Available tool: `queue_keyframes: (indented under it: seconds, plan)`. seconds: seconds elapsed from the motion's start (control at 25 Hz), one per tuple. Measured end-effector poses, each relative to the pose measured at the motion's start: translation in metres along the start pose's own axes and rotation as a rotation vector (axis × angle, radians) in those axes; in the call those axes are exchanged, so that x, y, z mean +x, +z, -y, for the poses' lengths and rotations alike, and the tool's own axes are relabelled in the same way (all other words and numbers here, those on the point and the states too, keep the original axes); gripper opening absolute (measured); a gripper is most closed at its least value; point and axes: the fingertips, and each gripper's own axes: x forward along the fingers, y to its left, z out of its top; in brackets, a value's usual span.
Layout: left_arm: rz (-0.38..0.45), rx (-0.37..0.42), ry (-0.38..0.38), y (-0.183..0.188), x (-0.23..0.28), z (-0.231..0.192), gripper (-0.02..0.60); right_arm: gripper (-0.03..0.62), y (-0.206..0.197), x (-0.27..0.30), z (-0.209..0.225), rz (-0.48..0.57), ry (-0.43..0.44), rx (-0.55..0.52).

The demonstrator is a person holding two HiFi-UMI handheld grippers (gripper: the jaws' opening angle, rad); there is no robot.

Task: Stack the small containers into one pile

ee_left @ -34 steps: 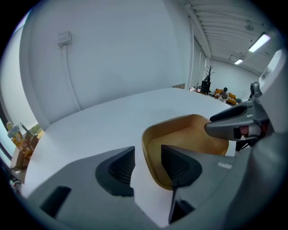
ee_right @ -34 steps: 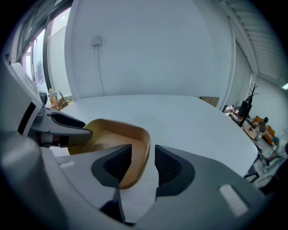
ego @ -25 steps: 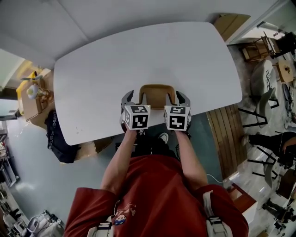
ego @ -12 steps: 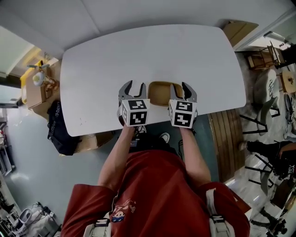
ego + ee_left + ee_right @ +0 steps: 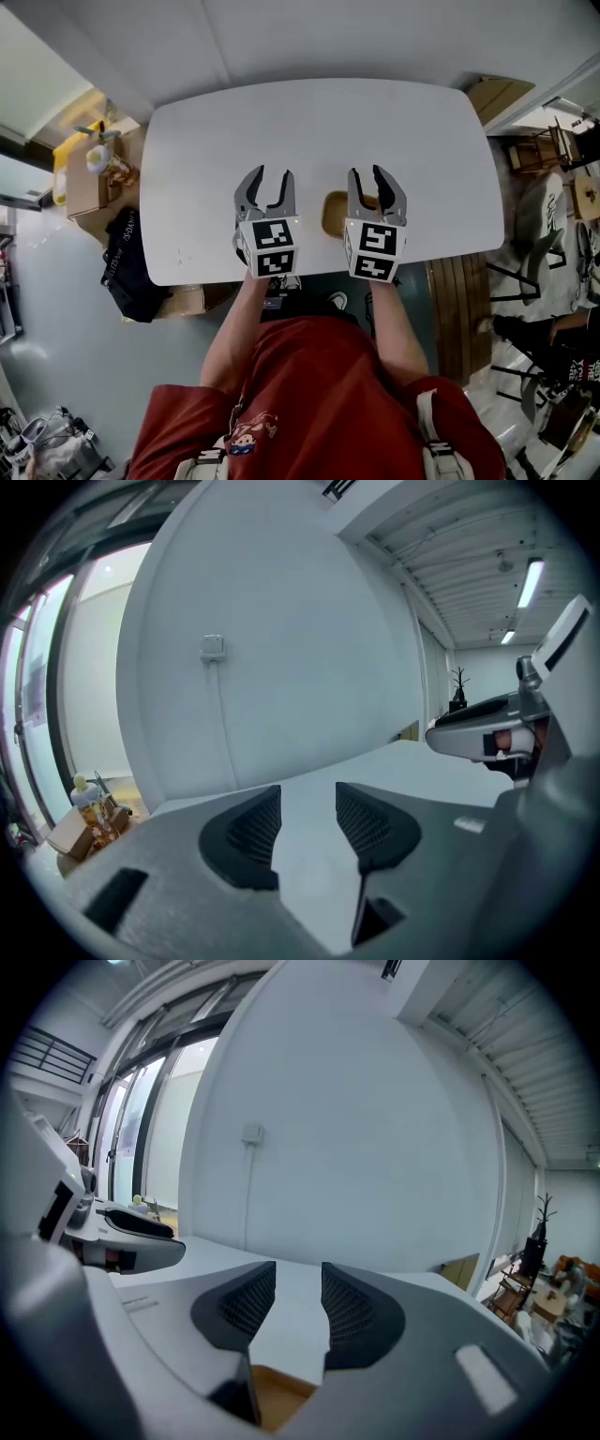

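Container (image 5: 334, 216), tan and round-cornered, on smooth white tabletop (image 5: 309, 131)

A plain white wall (image 5: 281, 621) rises beyond my white counter (image 5: 309, 122), with a small switch plate (image 5: 212, 646) on it. Tall windows (image 5: 159, 1129) stand far left, and strip lights (image 5: 531, 581) line the ribbed ceiling at right. Left of the counter, a cardboard box (image 5: 80, 192) and a dark bag (image 5: 127, 267) sit on the pale floor (image 5: 56, 319). Wooden chairs (image 5: 532, 150) cluster to the right.
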Motion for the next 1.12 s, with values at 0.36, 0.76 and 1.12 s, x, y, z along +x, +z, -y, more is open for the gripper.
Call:
queue_keyframes:
  seconds: [0.36,0.76,1.12]
  plan:
    - [0.191,-0.036,0.039,0.07,-0.029,-0.05,0.186,0.156,0.085,-0.004,-0.035,0.203,0.038,-0.039]
    - [0.288,-0.041,0.096,0.101,-0.038,-0.071,0.173,0.146,0.122,0.007,-0.067,0.321,0.155,-0.079]
    - [0.37,-0.023,0.139,0.127,-0.047,-0.049,0.119,0.106,0.137,0.0,-0.055,0.37,0.229,-0.082]
